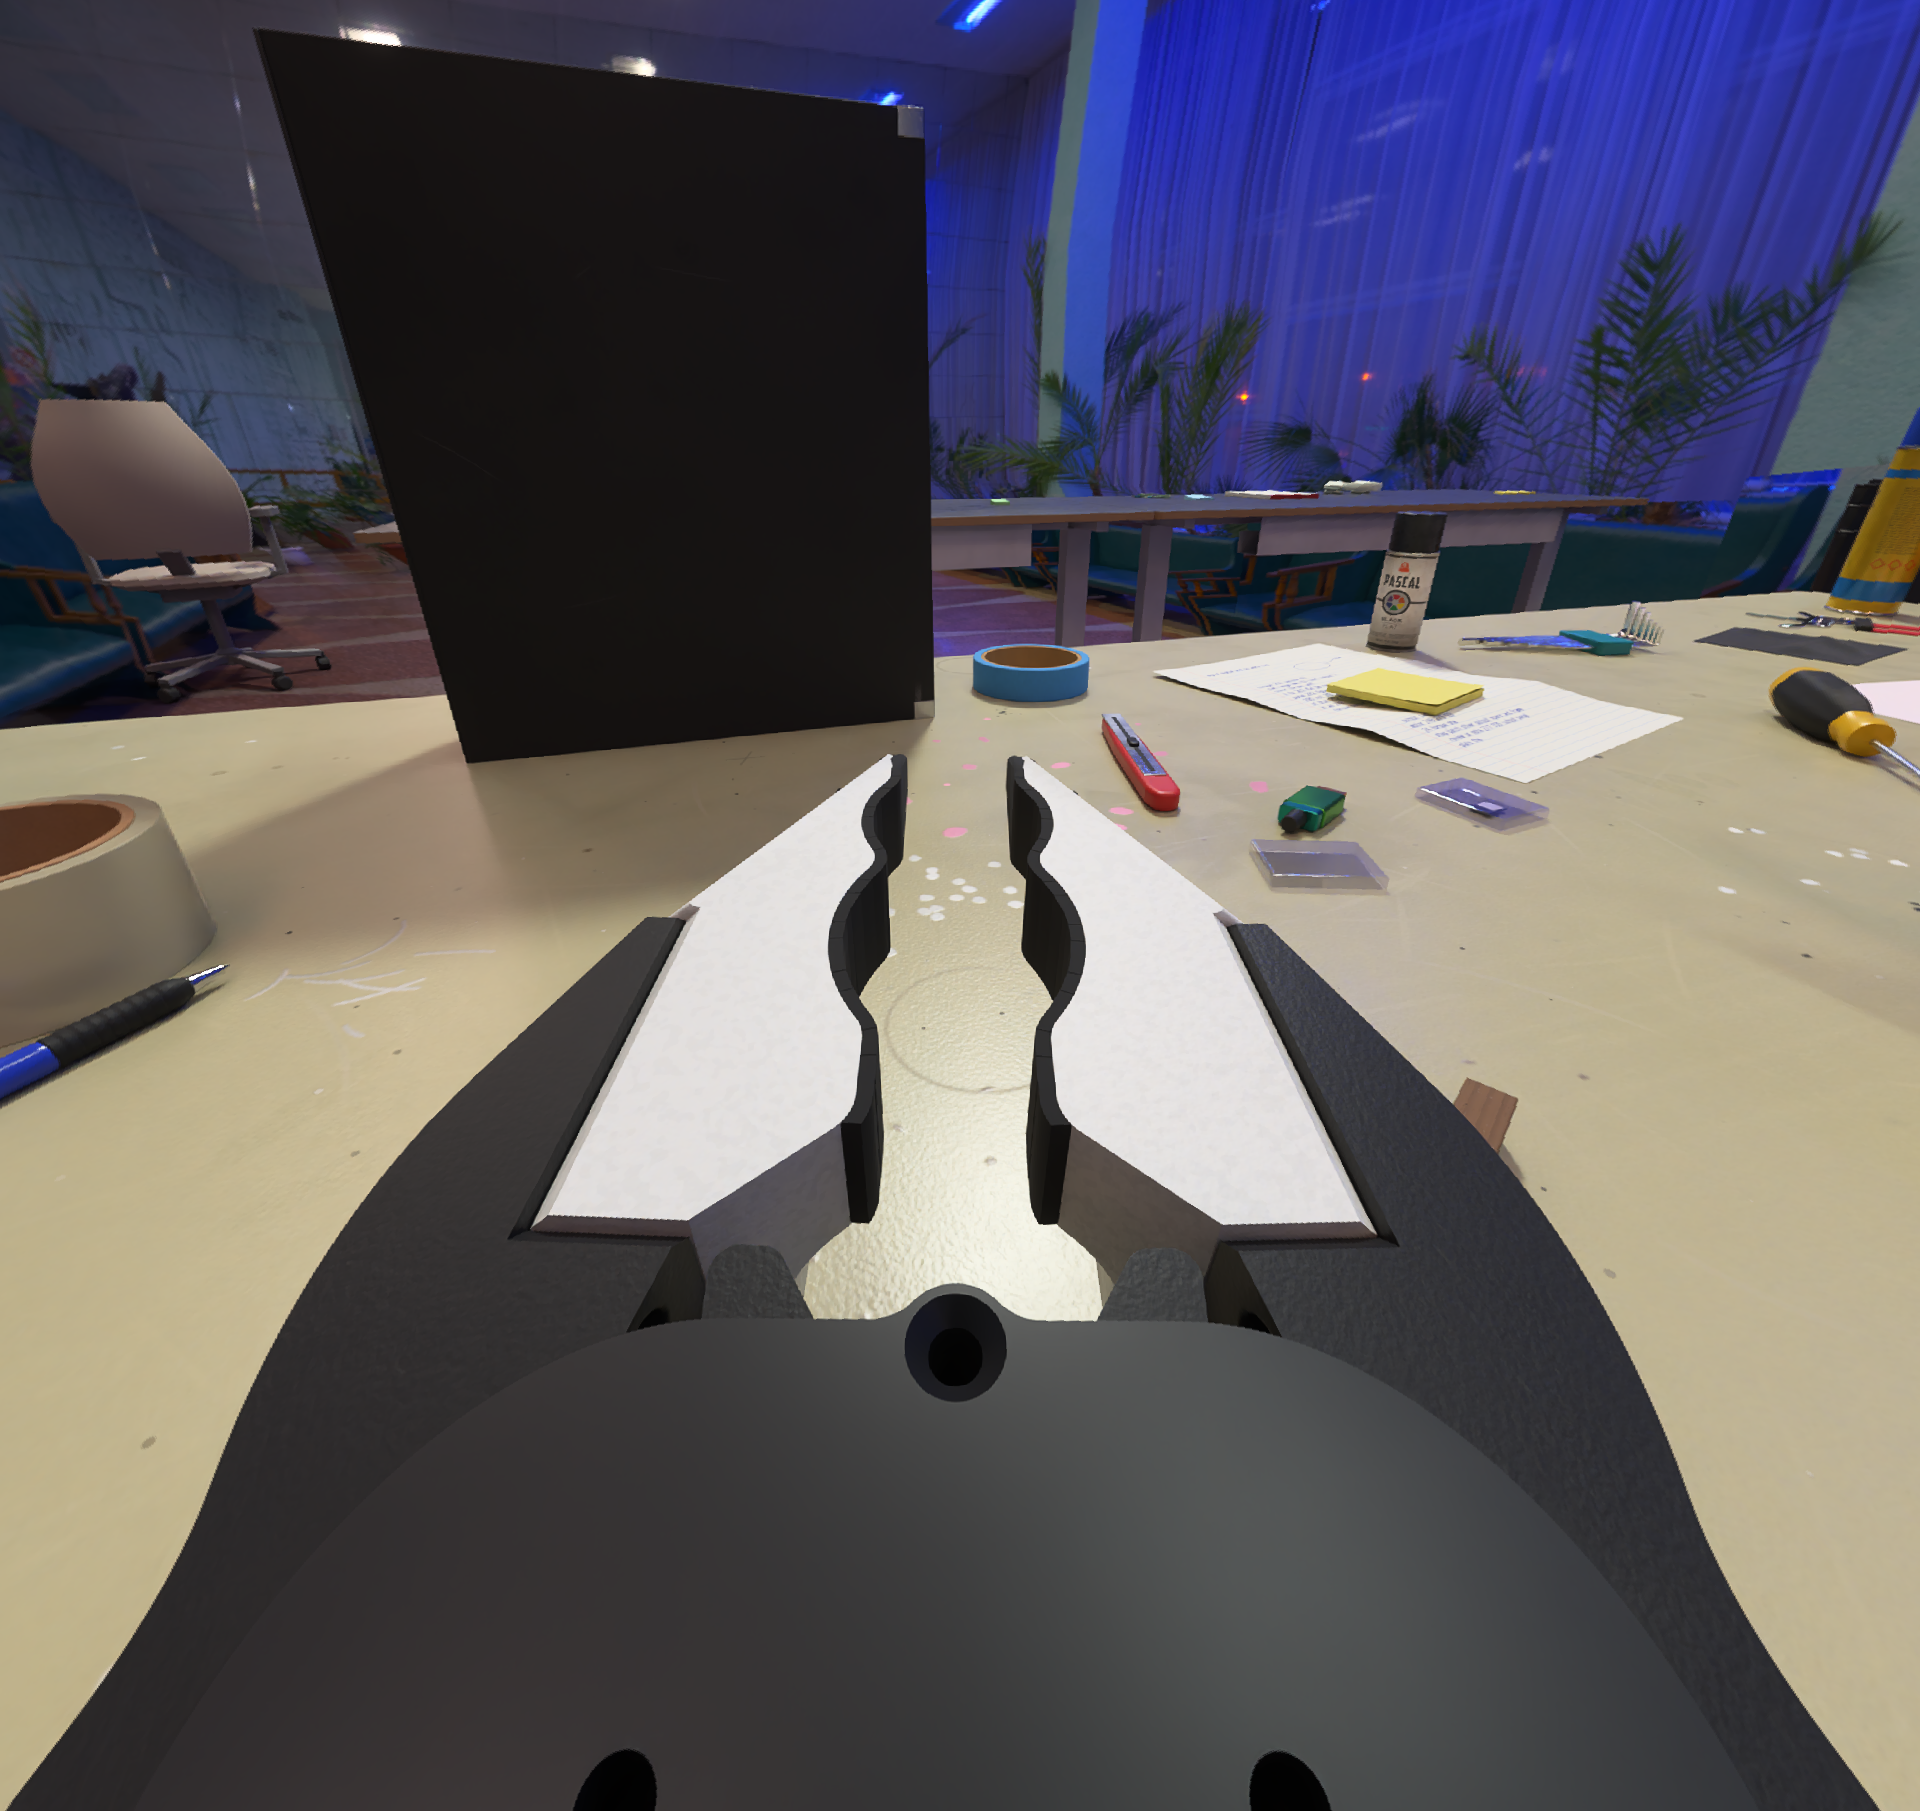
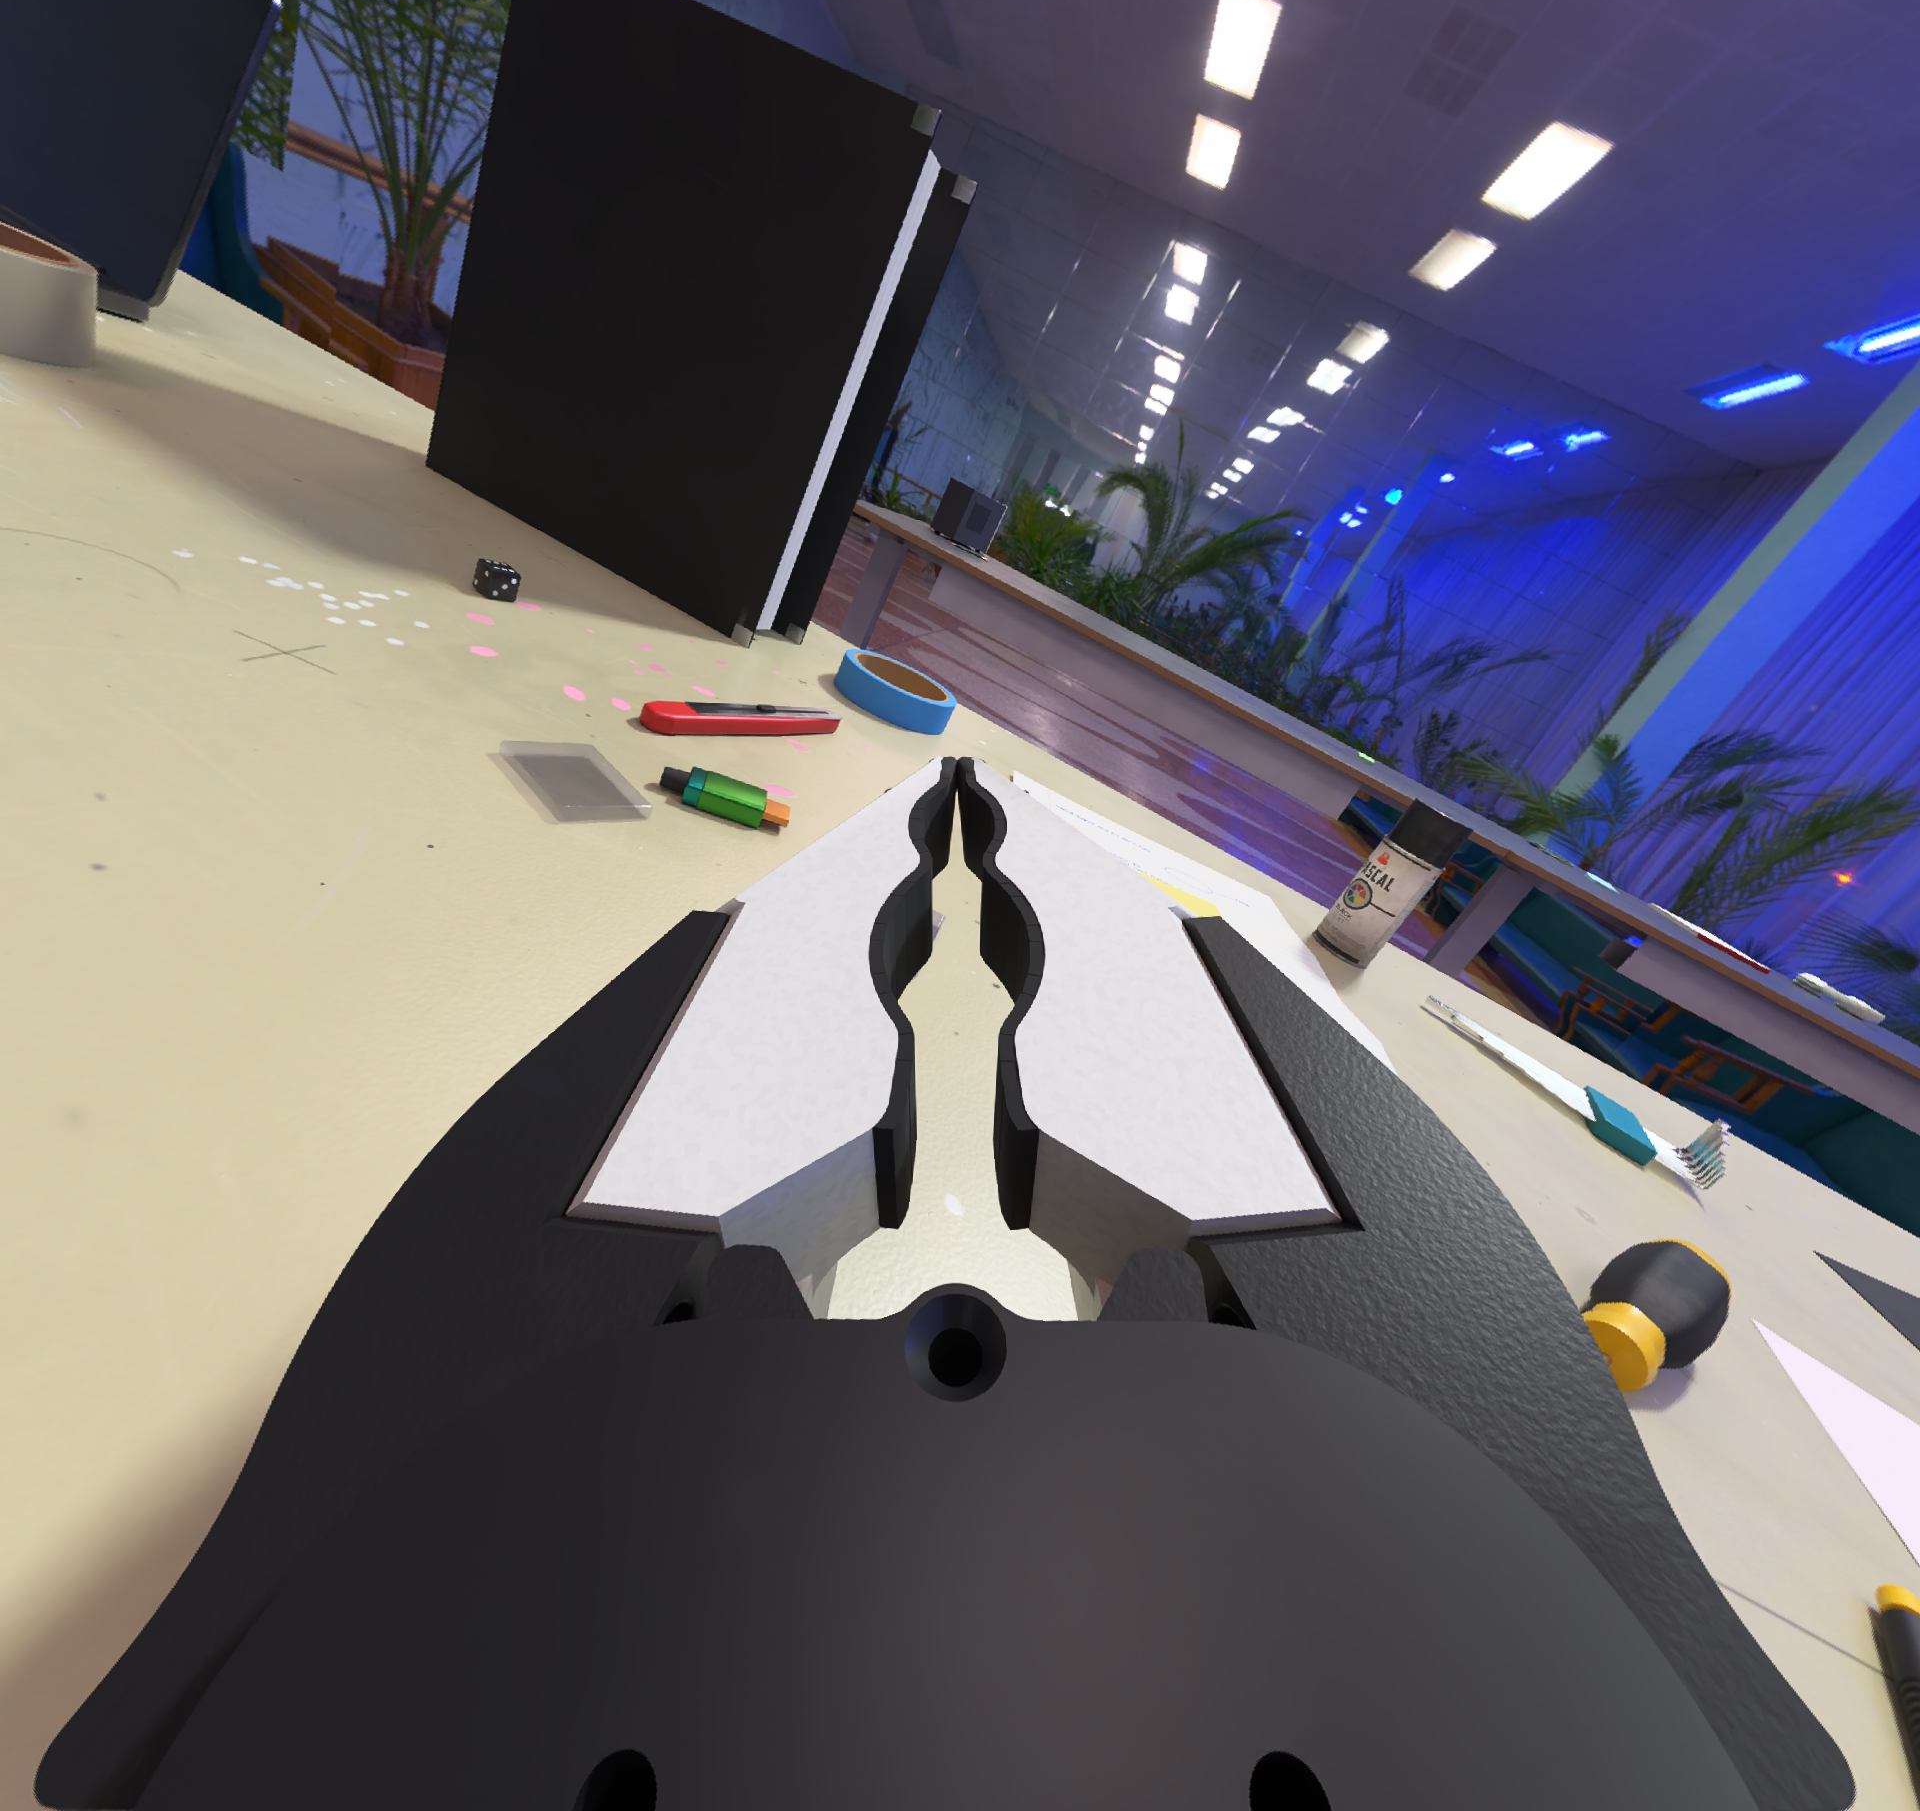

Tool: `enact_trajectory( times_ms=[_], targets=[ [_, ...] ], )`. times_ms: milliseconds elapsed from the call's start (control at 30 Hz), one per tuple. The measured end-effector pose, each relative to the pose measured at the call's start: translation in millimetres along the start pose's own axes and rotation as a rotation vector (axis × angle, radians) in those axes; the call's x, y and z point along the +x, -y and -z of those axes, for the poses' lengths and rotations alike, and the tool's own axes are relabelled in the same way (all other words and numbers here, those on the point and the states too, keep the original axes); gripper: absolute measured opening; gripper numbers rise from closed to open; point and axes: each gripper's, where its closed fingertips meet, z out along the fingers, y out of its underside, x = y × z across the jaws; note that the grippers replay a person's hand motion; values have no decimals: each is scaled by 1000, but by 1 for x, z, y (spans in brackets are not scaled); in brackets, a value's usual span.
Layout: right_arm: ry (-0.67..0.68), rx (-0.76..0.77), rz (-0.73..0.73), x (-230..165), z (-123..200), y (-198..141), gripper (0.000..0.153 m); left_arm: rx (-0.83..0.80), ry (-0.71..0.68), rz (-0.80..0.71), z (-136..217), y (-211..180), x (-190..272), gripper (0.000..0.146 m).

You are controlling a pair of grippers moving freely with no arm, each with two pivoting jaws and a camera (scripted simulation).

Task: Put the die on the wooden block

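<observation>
The die (image 2: pixel 496 579) is small and black with white pips. It lies on the beige table in the right wrist view, far left of my right gripper and close to the foot of a black upright board (image 2: pixel 665 307). My right gripper (image 2: pixel 956 766) is shut with nothing in it, its tips low over the table. A corner of the brown wooden block (image 1: pixel 1488 1109) shows in the left wrist view, just past the right side of my left gripper (image 1: pixel 958 769). My left gripper is open and empty above bare table. The die is not seen in the left wrist view.
A black board (image 1: pixel 623 411) stands ahead of the left gripper. Nearby lie a blue tape roll (image 1: pixel 1031 672), a red utility knife (image 1: pixel 1140 762), a green marker (image 1: pixel 1311 809), a beige tape roll (image 1: pixel 94 888), a pen (image 1: pixel 104 1023), a spray can (image 1: pixel 1403 582) and a screwdriver (image 2: pixel 1657 1309).
</observation>
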Motion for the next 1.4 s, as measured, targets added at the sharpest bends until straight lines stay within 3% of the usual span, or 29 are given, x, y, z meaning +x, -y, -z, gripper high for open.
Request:
enact_trajectory(
  times_ms=[233,333,600,800,967,1167,1400],
  targets=[
    [7,-4,-6,-1,-1,-1,0,-33,-10,-24,-4,-4,4,19],
    [6,-11,-12,-1,-2,-2,0,-111,-5,-40,-17,-14,6,28],
    [19,-7,-40,-2,-2,-2,0,-471,-62,-59,-105,-49,-2,55],
    [30,-12,-51,-3,-3,-3,0,-751,-97,81,-176,-86,-22,55],
    [35,-12,-55,-3,-4,-4,0,-991,-92,230,-203,-106,-27,62],
    [40,-8,-62,-3,-4,-4,0,-1191,-51,107,-206,-122,-32,53],
    [42,-7,-62,-3,-4,-3,0,-1221,-20,85,-214,-125,-34,45]
  ],
)
